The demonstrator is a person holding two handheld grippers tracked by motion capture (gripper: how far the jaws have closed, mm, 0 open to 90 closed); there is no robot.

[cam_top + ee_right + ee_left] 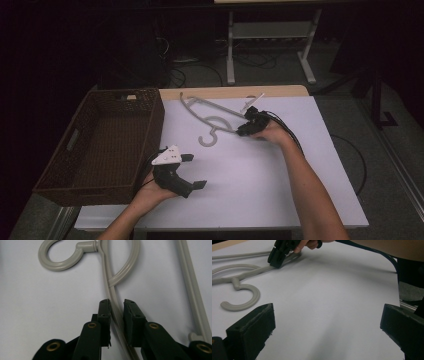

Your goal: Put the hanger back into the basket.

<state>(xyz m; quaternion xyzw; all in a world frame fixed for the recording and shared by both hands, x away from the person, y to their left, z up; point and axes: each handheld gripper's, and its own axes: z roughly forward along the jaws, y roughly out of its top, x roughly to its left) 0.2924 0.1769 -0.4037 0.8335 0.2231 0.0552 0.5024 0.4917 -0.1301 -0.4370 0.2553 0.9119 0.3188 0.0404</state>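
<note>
On the white counter, beside the basket, the hanger lies flat with its arm between the nearly closed right tongs: finish closing squarely before lifting, left tongs open and idle.

On the surface, your basket stands at the left edge and the hanger lies toward the far side, right of it. Your left claw sits just beside the basket, in front of the hanger; your right claw straddles the hanger's arm.
</note>
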